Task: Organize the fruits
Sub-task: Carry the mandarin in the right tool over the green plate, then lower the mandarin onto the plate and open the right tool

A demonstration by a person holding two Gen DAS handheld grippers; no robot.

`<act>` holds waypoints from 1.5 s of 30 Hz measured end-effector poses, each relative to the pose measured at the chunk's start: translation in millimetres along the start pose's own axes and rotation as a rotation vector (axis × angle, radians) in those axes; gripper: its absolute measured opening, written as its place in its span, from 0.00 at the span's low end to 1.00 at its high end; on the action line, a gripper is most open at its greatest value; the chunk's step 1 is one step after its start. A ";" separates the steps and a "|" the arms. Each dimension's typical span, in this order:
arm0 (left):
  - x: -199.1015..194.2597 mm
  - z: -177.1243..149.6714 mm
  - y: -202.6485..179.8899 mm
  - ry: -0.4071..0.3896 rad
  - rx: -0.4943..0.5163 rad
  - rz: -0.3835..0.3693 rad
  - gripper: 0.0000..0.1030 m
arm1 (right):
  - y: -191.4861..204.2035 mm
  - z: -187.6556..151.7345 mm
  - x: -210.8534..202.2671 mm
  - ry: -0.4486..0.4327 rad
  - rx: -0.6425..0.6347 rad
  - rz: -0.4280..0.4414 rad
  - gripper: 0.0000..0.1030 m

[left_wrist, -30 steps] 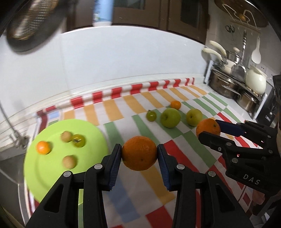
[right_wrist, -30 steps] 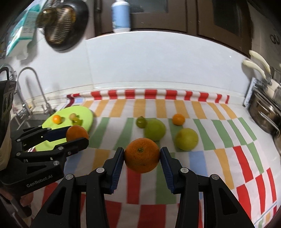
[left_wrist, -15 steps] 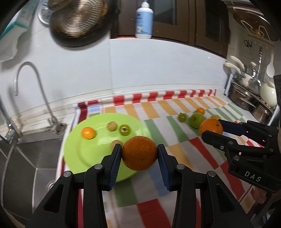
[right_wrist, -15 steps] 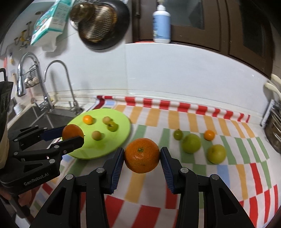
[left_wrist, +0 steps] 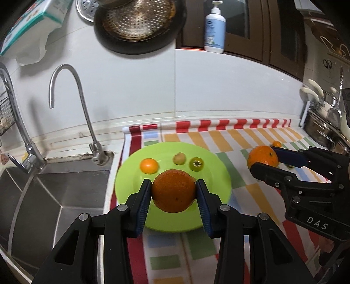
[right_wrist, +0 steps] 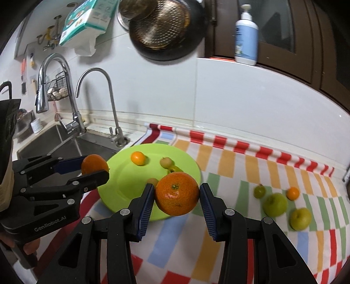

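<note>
My left gripper (left_wrist: 174, 192) is shut on a large orange (left_wrist: 173, 190) held above the near part of a lime-green plate (left_wrist: 129, 179). On the plate lie a small tangerine (left_wrist: 149, 166), a tan round fruit (left_wrist: 179, 158) and a small green fruit (left_wrist: 196, 164). My right gripper (right_wrist: 177, 194) is shut on a second large orange (right_wrist: 177, 193), held over the plate's right rim (right_wrist: 194, 166). On the striped cloth to the right lie two green apples (right_wrist: 275, 204) (right_wrist: 300, 219), a small green fruit (right_wrist: 259, 191) and a small tangerine (right_wrist: 293, 193).
A steel sink (left_wrist: 48, 196) with two taps (left_wrist: 65, 72) lies left of the plate. A white tiled wall backs the counter, with a hanging colander (left_wrist: 140, 19) and a pump bottle (left_wrist: 214, 26) above. Pots (left_wrist: 321, 129) stand at the far right.
Both grippers have swung left with their oranges, from over the loose fruit on the cloth to over the green plate. The sink and taps have come into view.
</note>
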State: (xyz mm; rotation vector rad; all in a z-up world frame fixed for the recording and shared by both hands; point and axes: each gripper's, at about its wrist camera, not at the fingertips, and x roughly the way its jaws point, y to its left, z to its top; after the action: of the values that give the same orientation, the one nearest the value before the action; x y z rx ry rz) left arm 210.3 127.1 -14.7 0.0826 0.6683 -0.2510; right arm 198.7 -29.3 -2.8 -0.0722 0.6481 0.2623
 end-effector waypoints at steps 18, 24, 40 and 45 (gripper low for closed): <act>59.5 7.3 30.7 0.058 -0.011 0.037 0.40 | 7.3 18.2 76.8 0.069 -0.025 0.064 0.42; 77.5 7.9 35.8 0.080 -0.010 0.036 0.40 | 10.4 19.3 100.4 0.096 -0.038 0.088 0.42; 94.5 12.2 47.9 0.082 -0.020 0.037 0.49 | 11.5 26.8 136.9 0.125 -0.017 0.127 0.47; 78.4 12.9 45.5 0.052 -0.031 0.053 0.51 | 10.4 26.2 122.3 0.094 -0.024 0.096 0.52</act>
State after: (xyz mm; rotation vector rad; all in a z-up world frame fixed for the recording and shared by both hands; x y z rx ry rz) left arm 289.0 153.2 -53.6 0.0770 0.7207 -0.1882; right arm 304.9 11.3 -55.7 -0.0771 0.7429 0.3607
